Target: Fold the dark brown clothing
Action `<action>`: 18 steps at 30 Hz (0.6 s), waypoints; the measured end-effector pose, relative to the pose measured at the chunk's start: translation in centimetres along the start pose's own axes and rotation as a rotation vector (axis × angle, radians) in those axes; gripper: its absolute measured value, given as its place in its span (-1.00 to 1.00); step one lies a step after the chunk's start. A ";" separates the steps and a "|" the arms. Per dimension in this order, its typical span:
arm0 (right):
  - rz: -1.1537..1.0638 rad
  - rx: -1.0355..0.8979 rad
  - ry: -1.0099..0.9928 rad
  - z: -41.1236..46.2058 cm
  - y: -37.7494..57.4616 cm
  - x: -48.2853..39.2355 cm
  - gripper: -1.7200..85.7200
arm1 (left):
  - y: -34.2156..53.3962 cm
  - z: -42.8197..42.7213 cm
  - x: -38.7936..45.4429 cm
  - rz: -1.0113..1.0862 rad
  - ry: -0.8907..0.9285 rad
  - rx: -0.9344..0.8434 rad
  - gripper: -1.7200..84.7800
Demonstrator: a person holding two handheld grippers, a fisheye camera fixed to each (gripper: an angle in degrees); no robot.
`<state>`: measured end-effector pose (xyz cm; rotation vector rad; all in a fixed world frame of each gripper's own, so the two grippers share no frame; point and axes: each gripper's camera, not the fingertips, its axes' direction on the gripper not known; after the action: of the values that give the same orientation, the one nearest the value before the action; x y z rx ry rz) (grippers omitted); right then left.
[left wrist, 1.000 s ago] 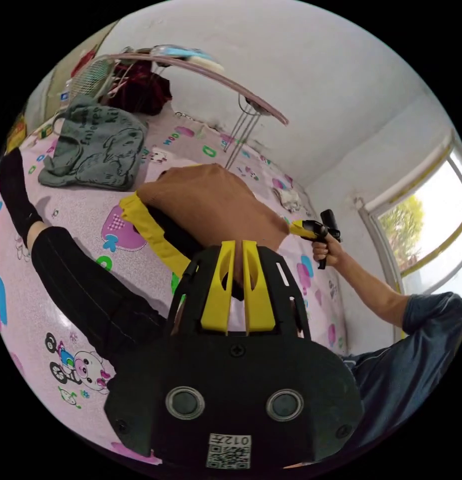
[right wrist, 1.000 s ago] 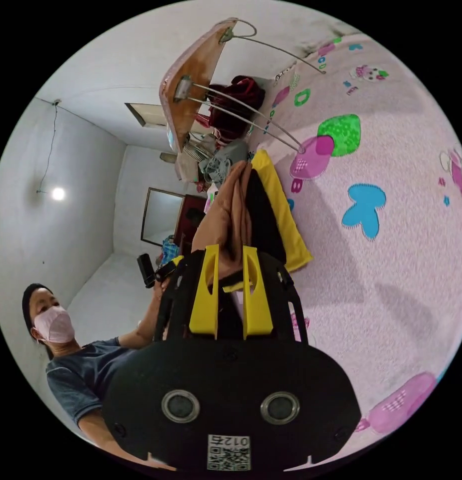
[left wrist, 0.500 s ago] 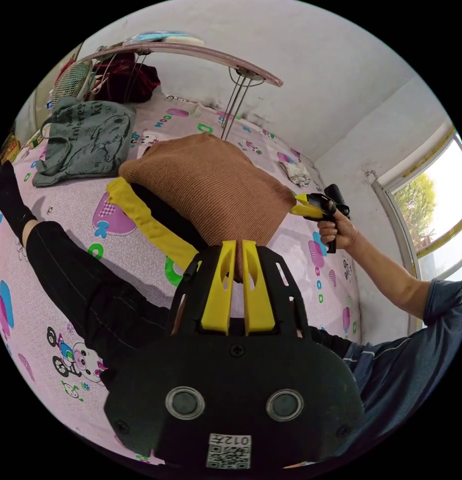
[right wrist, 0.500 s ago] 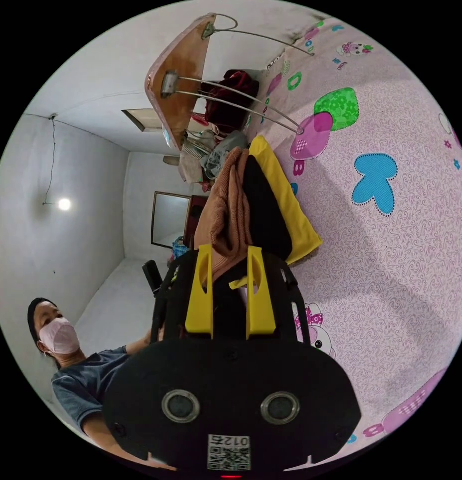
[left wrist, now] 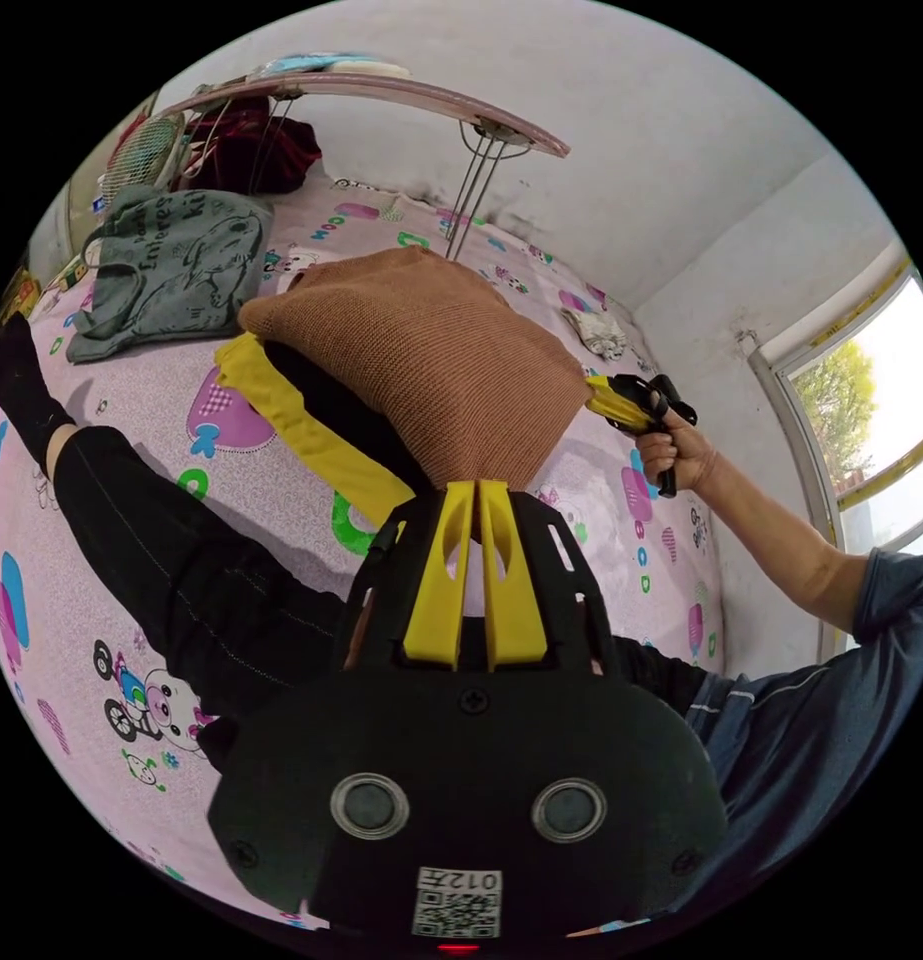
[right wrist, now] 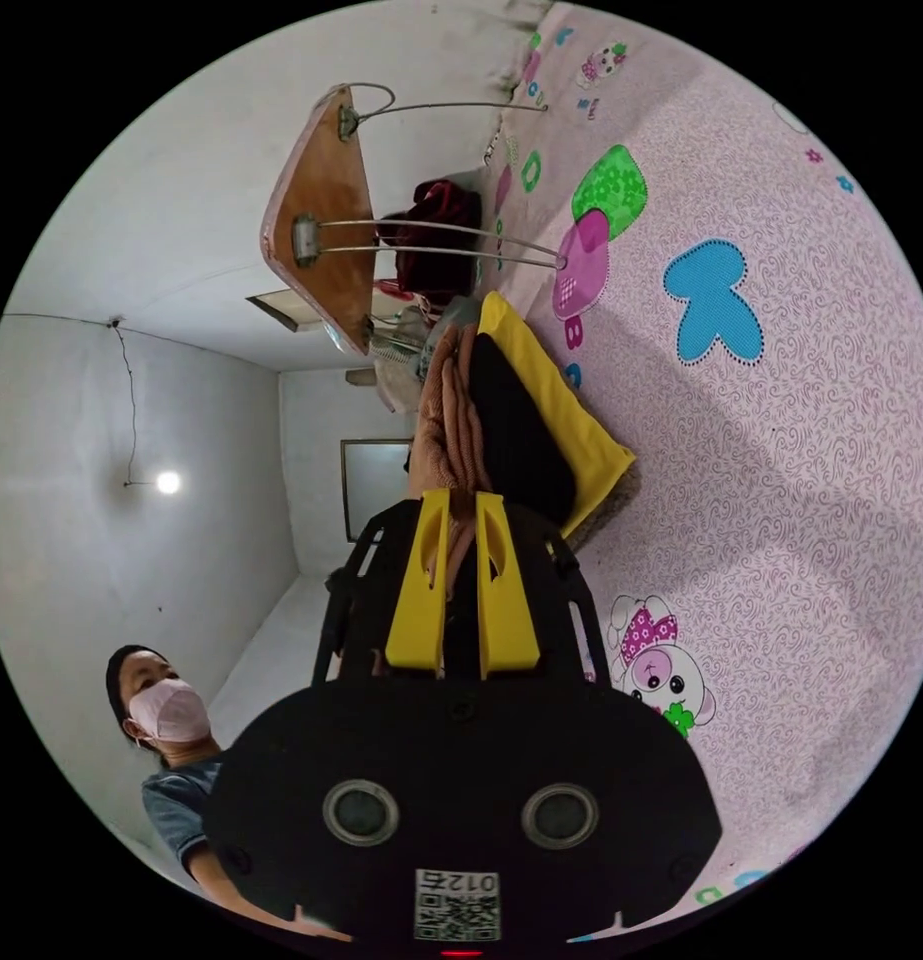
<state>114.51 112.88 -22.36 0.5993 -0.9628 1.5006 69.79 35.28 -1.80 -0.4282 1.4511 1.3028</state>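
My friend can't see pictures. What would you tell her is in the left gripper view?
A brown knitted garment is held up over a pink patterned bed cover, pinched by the left gripper at one corner and the right gripper at another. Under it lie yellow and black clothes, with a grey top further back.

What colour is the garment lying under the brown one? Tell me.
Yellow garment, with something black between it and the brown clothing; clearest in the left gripper view.

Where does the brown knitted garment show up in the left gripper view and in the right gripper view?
Left gripper view: the brown knitted garment spreads broad across the centre, above the jaws.
Right gripper view: it runs edge-on as a narrow band up from the jaws, left of centre.
Shared landmark: the yellow cloth beneath it.
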 end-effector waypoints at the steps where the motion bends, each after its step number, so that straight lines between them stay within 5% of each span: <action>1: 0.000 -0.002 0.009 -0.2 0.0 -0.1 -0.80 | 0.1 0.0 0.0 0.000 -0.001 0.002 -0.95; 9: -0.034 -0.049 0.056 -0.5 -1.1 -0.8 -0.70 | 0.6 0.2 -0.6 -0.055 -0.005 -0.018 -0.90; 18: -0.030 -0.045 0.064 -1.6 -1.3 0.3 -0.89 | 0.5 2.0 -1.6 -0.103 0.103 -0.013 -0.87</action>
<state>115.97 114.33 -22.61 0.5287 -0.9320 1.4595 70.86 36.59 0.23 -0.5787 1.4864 1.2241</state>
